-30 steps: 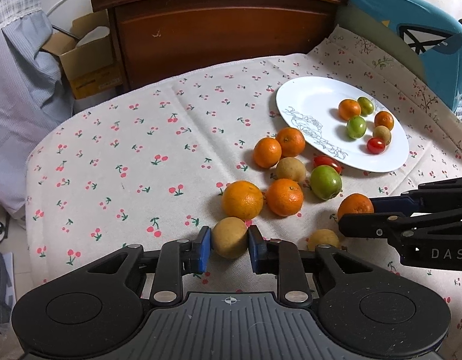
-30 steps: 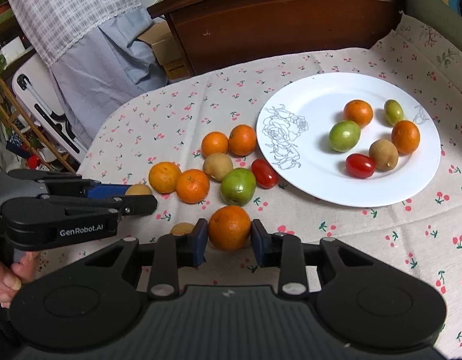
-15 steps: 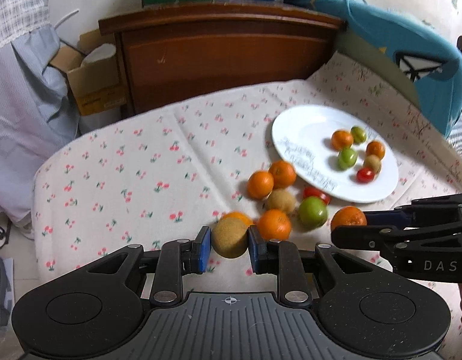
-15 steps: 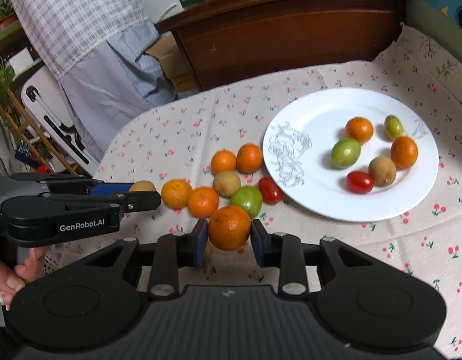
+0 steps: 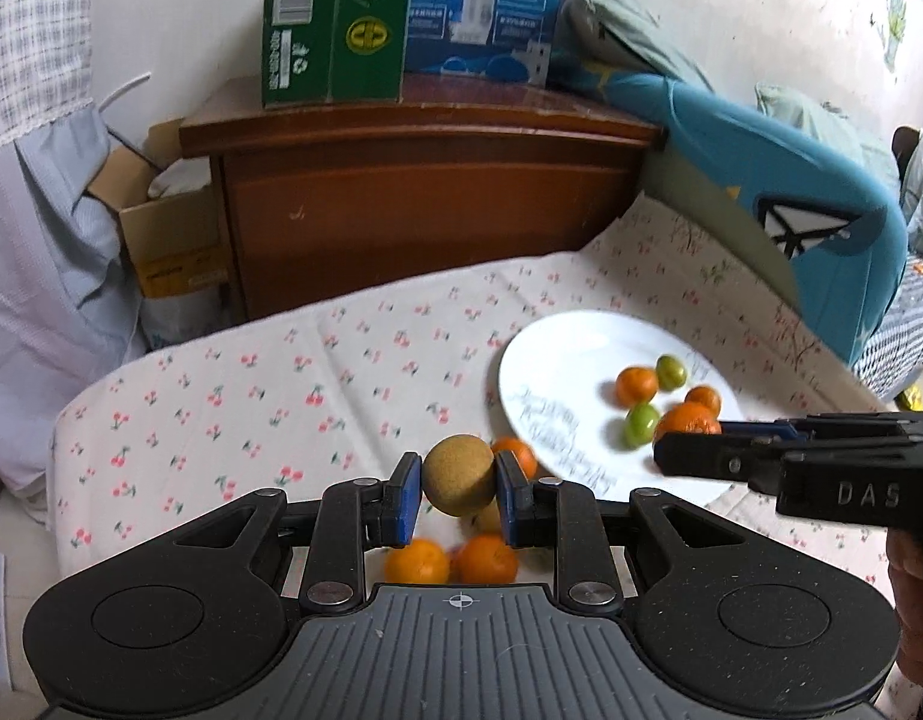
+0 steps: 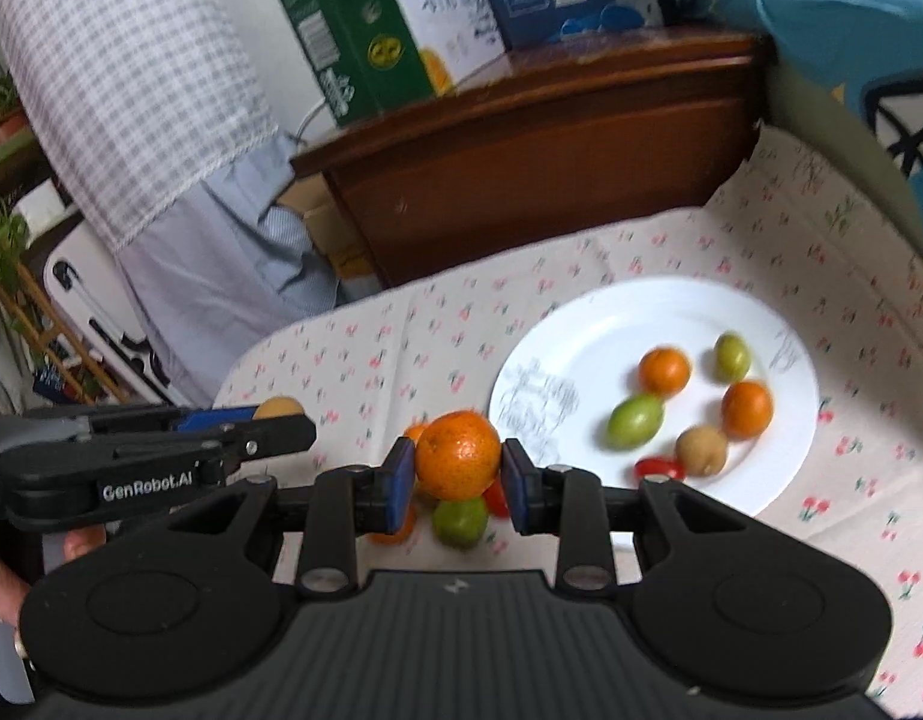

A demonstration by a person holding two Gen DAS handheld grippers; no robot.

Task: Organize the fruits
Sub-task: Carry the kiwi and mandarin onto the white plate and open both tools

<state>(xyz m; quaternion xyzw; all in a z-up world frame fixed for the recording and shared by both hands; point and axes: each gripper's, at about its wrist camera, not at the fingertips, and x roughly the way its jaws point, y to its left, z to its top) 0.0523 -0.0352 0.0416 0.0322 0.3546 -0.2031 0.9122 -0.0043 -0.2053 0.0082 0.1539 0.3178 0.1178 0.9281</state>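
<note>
Tablecloth [image 5: 341, 384] looks like matt printed cotton, plate [image 6: 605, 324] is glossy white ceramic, cabinet [image 5: 413, 204] is varnished wood, and the held brown fruit [image 5: 459, 475] has dull, rough skin.

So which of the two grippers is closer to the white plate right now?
Right. The right gripper, holding an orange, sits at the plate's near rim; the left gripper, holding a brown fruit, sits further left.

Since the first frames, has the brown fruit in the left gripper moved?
Yes. The brown fruit, clamped in the left gripper, has risen off the tablecloth; the loose oranges now show below it.
</note>
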